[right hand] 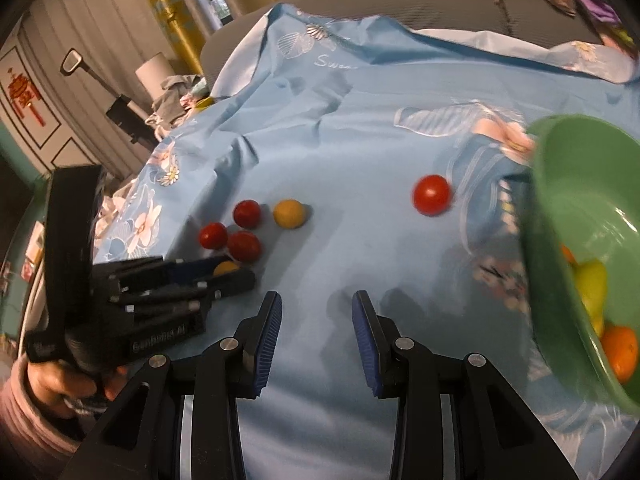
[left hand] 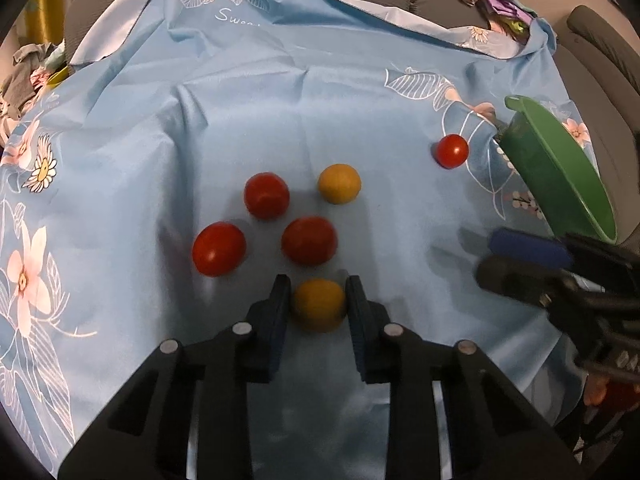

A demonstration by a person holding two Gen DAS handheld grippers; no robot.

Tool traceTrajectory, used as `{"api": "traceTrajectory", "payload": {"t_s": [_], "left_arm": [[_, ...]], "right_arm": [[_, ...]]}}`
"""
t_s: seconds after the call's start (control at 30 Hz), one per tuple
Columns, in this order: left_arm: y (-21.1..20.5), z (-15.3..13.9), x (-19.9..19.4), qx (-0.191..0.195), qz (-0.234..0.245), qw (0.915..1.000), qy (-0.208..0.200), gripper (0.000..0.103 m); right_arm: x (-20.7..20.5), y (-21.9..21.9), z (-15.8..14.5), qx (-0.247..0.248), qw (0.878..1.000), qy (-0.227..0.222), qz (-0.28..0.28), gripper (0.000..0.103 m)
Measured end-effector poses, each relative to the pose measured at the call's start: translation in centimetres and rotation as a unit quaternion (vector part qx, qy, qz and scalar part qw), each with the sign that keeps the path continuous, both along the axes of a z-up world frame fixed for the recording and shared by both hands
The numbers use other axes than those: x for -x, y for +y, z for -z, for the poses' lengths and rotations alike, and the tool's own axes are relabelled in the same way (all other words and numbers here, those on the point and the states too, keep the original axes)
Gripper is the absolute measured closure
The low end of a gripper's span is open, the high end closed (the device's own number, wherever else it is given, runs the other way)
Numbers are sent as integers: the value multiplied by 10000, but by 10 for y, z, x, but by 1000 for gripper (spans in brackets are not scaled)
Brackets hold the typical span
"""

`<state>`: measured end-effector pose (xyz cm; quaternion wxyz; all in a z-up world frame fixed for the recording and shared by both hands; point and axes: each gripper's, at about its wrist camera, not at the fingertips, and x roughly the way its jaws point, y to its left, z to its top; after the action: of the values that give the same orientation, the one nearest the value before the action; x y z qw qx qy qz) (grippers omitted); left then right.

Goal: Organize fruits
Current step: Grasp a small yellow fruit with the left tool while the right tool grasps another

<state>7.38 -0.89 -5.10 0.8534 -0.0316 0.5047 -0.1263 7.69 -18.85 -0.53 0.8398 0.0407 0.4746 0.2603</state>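
A light-blue, flower-printed cloth (left hand: 248, 92) covers the surface. On it lie four round red tomatoes (left hand: 308, 240) and two round yellow ones (left hand: 339, 183). A green plastic bowl (right hand: 568, 184) stands tilted at its right edge.

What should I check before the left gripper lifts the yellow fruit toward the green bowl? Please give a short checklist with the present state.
1. Left gripper closed on the near yellow fruit, pads on both sides: ok.
2. Fruit centred between the pads: ok.
3. Nearest red fruit apart from the fingers: ok, a small gap shows.
4. Right gripper empty: ok, nothing between its jaws.
5. Green bowl has room: ok, some fruit already inside.
6. Bowl stable: cannot tell; it looks tilted.
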Motion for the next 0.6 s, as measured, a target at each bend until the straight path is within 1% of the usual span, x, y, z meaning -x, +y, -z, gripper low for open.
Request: {"api": "traceTrajectory", "payload": {"t_s": [0.17, 0.27, 0.43, 0.6], "left_arm": [[14, -9, 6, 154, -97, 9998, -121, 75], [22, -16, 9, 203, -134, 9994, -226, 75], [28, -21, 13, 158, -120, 9991, -373, 75], [31, -20, 10, 163, -140, 9991, -354, 75]], "right_arm": [[-22, 21, -1, -11, 9997, 20, -245, 66], [-40, 40, -1, 128, 9992, -45, -381, 66], [-59, 62, 7, 459, 9977, 20, -489, 66], [-71, 78, 18, 814, 9950, 57, -570, 66]]}}
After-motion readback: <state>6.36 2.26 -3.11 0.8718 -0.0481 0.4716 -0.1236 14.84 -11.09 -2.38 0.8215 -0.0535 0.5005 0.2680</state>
